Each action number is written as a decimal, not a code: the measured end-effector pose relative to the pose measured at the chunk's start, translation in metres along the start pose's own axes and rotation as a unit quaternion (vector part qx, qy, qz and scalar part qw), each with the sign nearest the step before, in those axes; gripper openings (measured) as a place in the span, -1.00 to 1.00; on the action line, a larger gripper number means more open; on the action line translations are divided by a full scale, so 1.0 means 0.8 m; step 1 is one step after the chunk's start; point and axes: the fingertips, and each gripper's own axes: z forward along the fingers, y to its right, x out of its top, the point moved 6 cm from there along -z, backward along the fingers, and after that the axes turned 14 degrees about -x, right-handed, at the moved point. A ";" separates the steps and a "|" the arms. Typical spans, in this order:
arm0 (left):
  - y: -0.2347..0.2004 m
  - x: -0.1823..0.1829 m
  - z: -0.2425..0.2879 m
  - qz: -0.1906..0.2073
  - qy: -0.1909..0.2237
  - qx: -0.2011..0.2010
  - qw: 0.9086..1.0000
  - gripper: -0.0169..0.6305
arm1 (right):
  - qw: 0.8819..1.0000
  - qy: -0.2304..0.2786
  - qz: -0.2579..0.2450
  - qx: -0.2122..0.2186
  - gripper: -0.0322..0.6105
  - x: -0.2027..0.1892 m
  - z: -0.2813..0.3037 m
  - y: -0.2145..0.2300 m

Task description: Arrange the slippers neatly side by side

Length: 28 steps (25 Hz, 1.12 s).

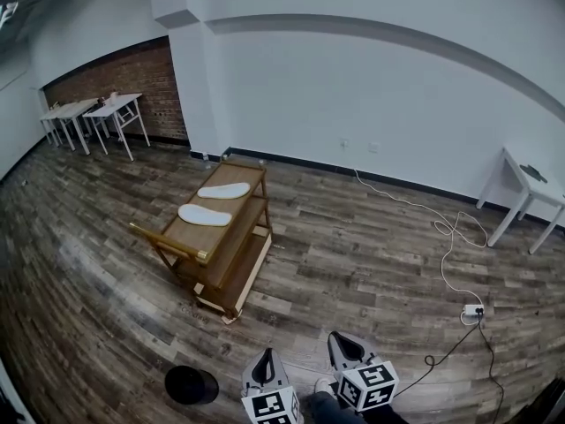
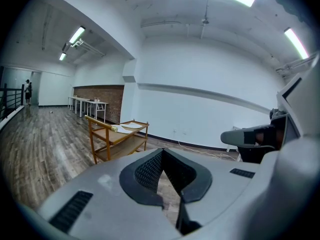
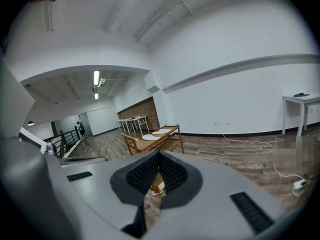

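In the head view a wooden cart [image 1: 231, 263] stands on the plank floor [image 1: 353, 254], well ahead of both grippers. Two white slippers lie flat on its top shelf. One slipper [image 1: 224, 190] lies across the shelf near the far end. The other slipper [image 1: 205, 215] lies just in front of it, toward the middle. They are close together but not touching, and their angles differ slightly. The left gripper [image 1: 263, 362] and right gripper [image 1: 344, 343] sit low at the bottom edge, near each other, with nothing in them. A black round object [image 1: 191, 384] rests on the floor to the left of the left gripper. A cable [image 1: 450, 246] trails over the floor on the right.

In the left gripper view the jaws are pressed together at the tips, with nothing between them. Beyond them is the cart [image 2: 115, 140], with the pale slippers [image 2: 131, 126] on its top shelf.

In the right gripper view the jaws are likewise closed and empty. The cart [image 3: 167, 140] stands in the middle distance, and both slippers [image 3: 161, 132] lie on its top shelf. A white table [image 3: 300, 100] stands against the right wall.
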 end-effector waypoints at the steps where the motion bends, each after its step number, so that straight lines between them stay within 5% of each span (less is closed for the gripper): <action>1: 0.004 0.005 0.010 0.009 -0.001 -0.001 1.000 -0.94 | 1.000 -0.002 0.001 0.002 -0.90 0.003 0.008 0.006; 5: 0.023 0.028 0.054 0.062 -0.002 -0.011 0.998 -0.94 | 1.000 -0.003 0.002 0.016 -0.90 0.018 0.042 0.030; 9: 0.021 0.039 0.099 0.025 0.003 -0.001 1.000 -0.94 | 1.000 -0.002 0.001 0.028 -0.90 0.038 0.076 0.051; 28: 0.040 0.061 0.200 0.019 -0.009 0.040 0.999 -0.94 | 0.997 -0.015 0.001 0.074 -0.90 0.073 0.158 0.116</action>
